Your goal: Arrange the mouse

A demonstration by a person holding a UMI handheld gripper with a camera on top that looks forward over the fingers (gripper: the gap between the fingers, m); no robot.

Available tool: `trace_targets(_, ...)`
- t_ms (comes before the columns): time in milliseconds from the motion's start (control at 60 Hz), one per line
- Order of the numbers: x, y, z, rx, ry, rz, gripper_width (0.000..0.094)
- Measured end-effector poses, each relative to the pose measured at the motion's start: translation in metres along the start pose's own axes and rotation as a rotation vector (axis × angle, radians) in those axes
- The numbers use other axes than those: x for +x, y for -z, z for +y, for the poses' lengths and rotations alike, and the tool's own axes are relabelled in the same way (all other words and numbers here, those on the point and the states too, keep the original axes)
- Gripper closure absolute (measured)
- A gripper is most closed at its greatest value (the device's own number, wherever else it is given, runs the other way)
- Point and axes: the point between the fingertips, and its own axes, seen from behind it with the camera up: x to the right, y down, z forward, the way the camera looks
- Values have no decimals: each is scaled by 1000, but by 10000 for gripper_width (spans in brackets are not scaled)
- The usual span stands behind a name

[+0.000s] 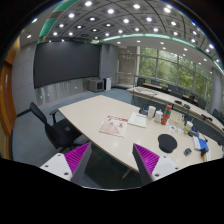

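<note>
Gripper (112,160) held high over a meeting room, fingers spread wide, nothing between them. Two magenta pads (74,157), one per finger, both in view at the near edge.

One long light-coloured table (100,120) runs from near the fingers toward the far right. The mouse: can't pick it out for sure. One round dark object (167,143) lies on the table just ahead of the right finger, at the near right end; what it is, can't tell. It sits apart from both fingers, not touched.

On the table middle: two flat paper-like items, one pale sheet (114,126) and one with reddish print (137,120) just right of it. Further right, a cluster of small things (170,112), including upright cup-like shapes and a reddish one; count unclear, too small. A blue item (201,144) sits at the near right edge past the dark round object.

Two black chairs (55,127) visible on the left side of the table, close together. One large dark screen (66,64) on the far wall. Windows (170,65) with green outside along the far right. A second table or counter (170,98) runs under the windows. Ceiling has many small round lights (88,4), too many to count reliably.
</note>
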Motion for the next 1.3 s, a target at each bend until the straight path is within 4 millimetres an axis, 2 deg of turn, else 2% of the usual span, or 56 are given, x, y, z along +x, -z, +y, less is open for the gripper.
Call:
trace_targets(117, 17, -2, 17, -35, -7, 30, 85)
trace_targets(183, 33, -6, 34, -57, -29, 46, 85)
trace_targets(283, 68, -6, 67, -101, -66, 89, 86)
trace_targets(383, 120, -7, 108, -144, -97, 163, 83)
trace_targets(517, 202, -8, 158, -187, -153, 282, 86)
trace_targets(683, 316, -24, 197, -182, -193, 413, 81)
trace_targets(800, 396, -54, 212, -150, -191, 471, 80)
trace_targets(1033, 528, -149, 222, -107, -239, 511, 85)
trace_targets(1200, 590, -208, 246, -147, -304, 511, 82)
trace_targets(1300, 615, -236, 259, -172, -329, 503, 82)
